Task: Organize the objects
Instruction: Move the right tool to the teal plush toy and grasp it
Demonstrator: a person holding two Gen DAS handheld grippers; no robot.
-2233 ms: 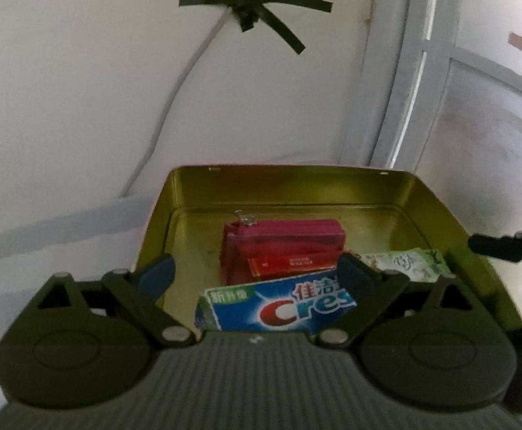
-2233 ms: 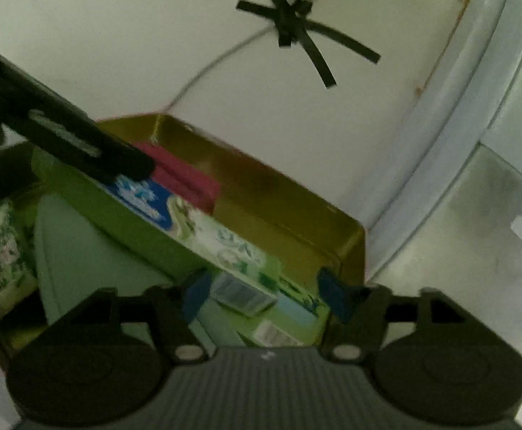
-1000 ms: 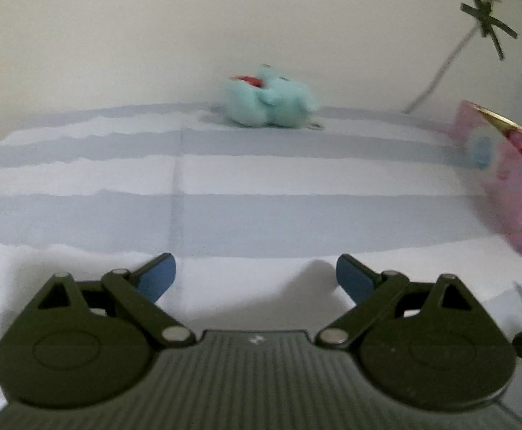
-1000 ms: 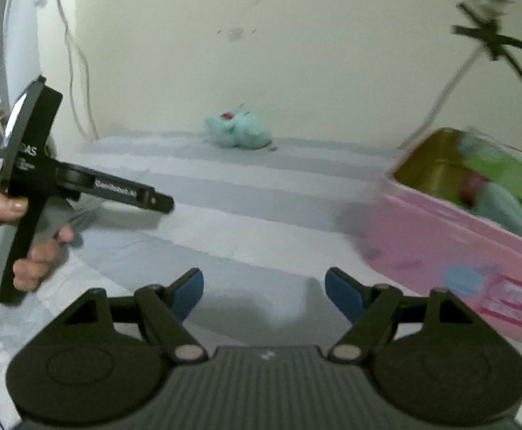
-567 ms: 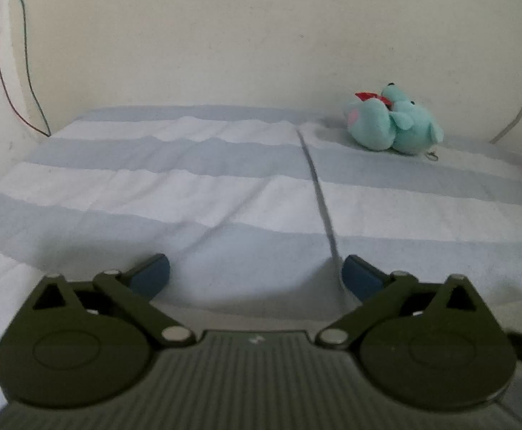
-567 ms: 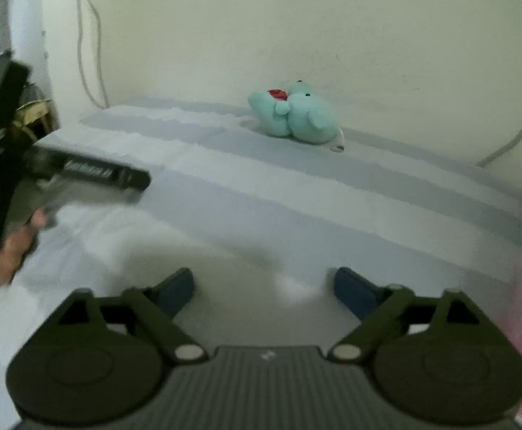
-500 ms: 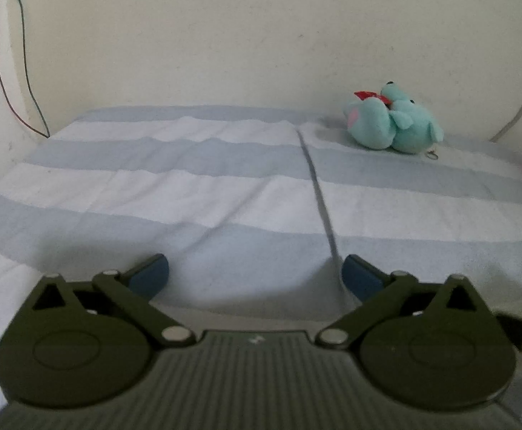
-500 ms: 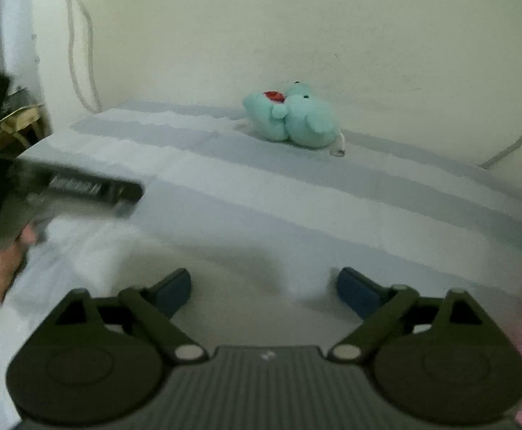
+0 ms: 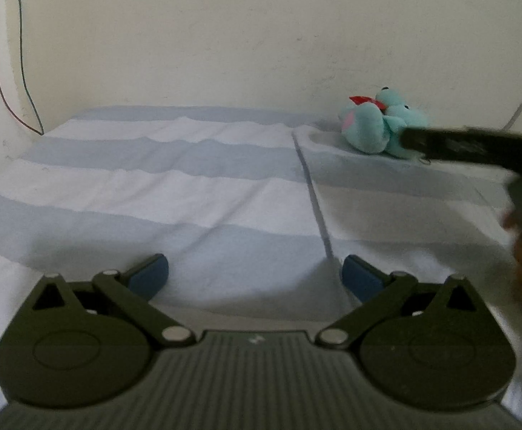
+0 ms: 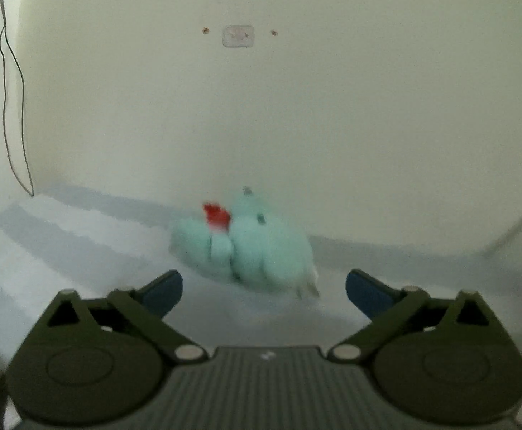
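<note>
Wide open striped sheet [image 9: 175, 193] ahead of the left gripper [image 9: 255, 276], bare all the way to the far wall [image 9: 225, 36]. On the far right, the teal plush toy [image 9: 379, 127] sits by the wall, the right gripper's dark arm [image 9: 475, 145] crossing in front of it.

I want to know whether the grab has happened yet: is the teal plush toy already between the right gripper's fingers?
No: the teal plush toy lies on the striped sheet beyond the opening right gripper.

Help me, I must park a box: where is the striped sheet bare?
The striped sheet is bare from the wire-hung left wall to its centre seam. It is crowded at the far right, where the plush toy lies and the right claw approaches, opening.
</note>
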